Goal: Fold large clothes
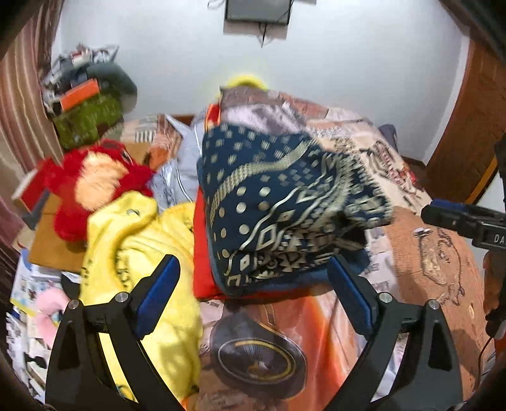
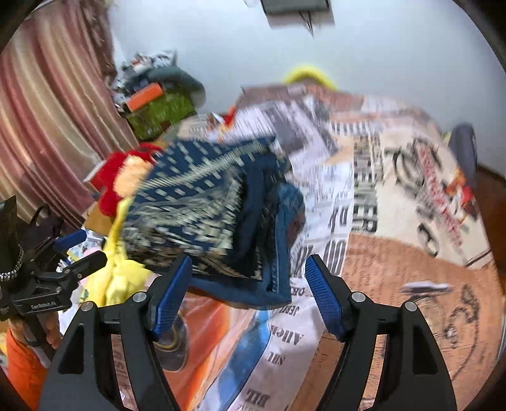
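Here, from the left wrist, the left gripper [image 1: 253,284] stands spread and empty before a folded blue patterned cloth [image 1: 284,208] atop the bed's printed bedspread [image 1: 427,253]. From the right wrist, the right gripper [image 2: 249,294] gapes too, the cloth [image 2: 215,215] just beyond its blue pads [image 2: 324,294].

- The wall-mounted dark screen [image 1: 257,11] is cut off by the top edge.
- The folded blue patterned cloth [image 2: 218,215] is smeared by blur in the right wrist view.
- The shelf clutter [image 1: 82,79] is too blurred to identify.
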The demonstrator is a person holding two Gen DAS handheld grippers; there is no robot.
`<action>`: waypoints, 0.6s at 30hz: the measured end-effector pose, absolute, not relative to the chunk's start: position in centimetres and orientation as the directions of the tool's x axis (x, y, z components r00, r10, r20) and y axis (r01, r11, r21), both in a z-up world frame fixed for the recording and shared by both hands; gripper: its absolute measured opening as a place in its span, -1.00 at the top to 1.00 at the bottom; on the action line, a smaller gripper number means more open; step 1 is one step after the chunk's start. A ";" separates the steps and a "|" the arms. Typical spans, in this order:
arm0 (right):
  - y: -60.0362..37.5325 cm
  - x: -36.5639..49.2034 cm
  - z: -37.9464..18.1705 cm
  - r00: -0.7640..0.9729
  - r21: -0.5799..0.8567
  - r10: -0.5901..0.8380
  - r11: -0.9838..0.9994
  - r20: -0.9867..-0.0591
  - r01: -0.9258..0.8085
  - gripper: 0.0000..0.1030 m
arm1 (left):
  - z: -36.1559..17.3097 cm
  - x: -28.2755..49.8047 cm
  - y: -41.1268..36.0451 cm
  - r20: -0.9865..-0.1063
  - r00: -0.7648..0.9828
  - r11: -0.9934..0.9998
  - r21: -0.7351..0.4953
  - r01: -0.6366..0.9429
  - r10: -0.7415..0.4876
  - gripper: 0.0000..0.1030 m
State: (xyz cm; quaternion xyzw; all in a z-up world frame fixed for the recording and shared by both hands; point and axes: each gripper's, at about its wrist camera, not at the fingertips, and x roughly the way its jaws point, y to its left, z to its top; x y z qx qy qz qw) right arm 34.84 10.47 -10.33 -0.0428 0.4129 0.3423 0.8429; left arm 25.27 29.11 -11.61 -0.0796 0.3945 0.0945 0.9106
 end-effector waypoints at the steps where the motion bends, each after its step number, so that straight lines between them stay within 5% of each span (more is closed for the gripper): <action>1: 10.3 34.1 -9.4 0.432 0.212 0.556 0.754 -0.710 -0.622 -0.37 | -10.0 24.2 28.5 -0.710 0.693 0.971 -0.059 -0.233 0.123 -0.84; 11: 6.3 22.7 2.7 0.601 0.154 0.696 0.694 -0.392 -0.703 -0.37 | 3.6 13.3 20.9 -0.381 0.901 0.977 0.034 -0.211 0.207 -0.84; 18: 3.7 14.5 6.2 0.705 0.078 0.689 0.722 -0.171 -0.687 -0.37 | 7.7 5.5 15.7 -0.151 0.956 0.968 0.043 -0.247 0.250 -0.84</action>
